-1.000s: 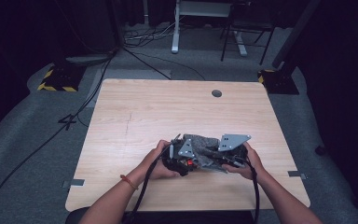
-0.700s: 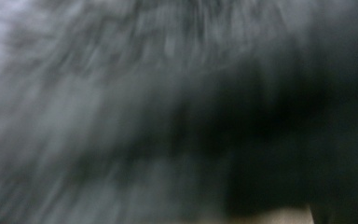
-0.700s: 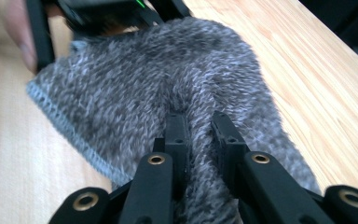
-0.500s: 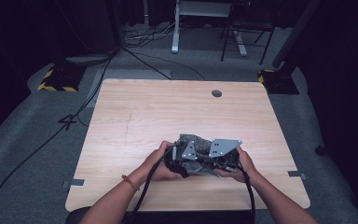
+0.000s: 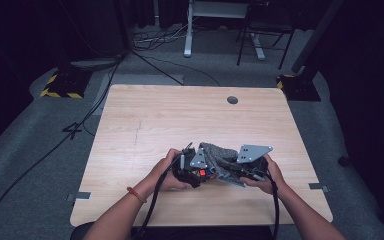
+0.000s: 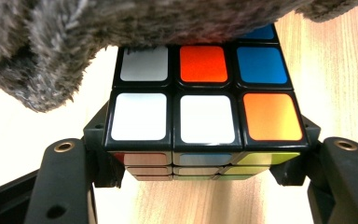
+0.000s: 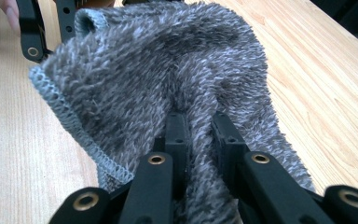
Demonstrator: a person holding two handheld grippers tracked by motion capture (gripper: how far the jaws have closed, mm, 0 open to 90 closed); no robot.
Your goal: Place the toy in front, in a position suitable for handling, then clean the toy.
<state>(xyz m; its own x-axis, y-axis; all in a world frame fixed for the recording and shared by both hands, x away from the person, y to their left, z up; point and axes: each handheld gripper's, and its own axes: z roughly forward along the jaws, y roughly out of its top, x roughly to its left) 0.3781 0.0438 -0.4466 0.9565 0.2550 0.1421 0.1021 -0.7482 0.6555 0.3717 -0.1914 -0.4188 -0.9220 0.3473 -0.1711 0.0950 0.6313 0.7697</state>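
A Rubik's cube with white, orange, red and blue stickers sits between the jaws of my left gripper, which is shut on its sides. A fuzzy grey cloth hangs over the cube's far part. My right gripper is shut on a fold of that cloth, whose stitched edge runs down the left. In the high view the left gripper and right gripper meet near the table's front middle. The cloth bridges them and a little of the cube shows under it.
The light wooden table has a round cable hole near its far edge. Dark floor with cables and a desk frame lies beyond. The left gripper's jaw appears at the top left of the right gripper view.
The right gripper swung in toward the left one with the cloth, then eased back to the right a little. The left hand with the cube stayed put.
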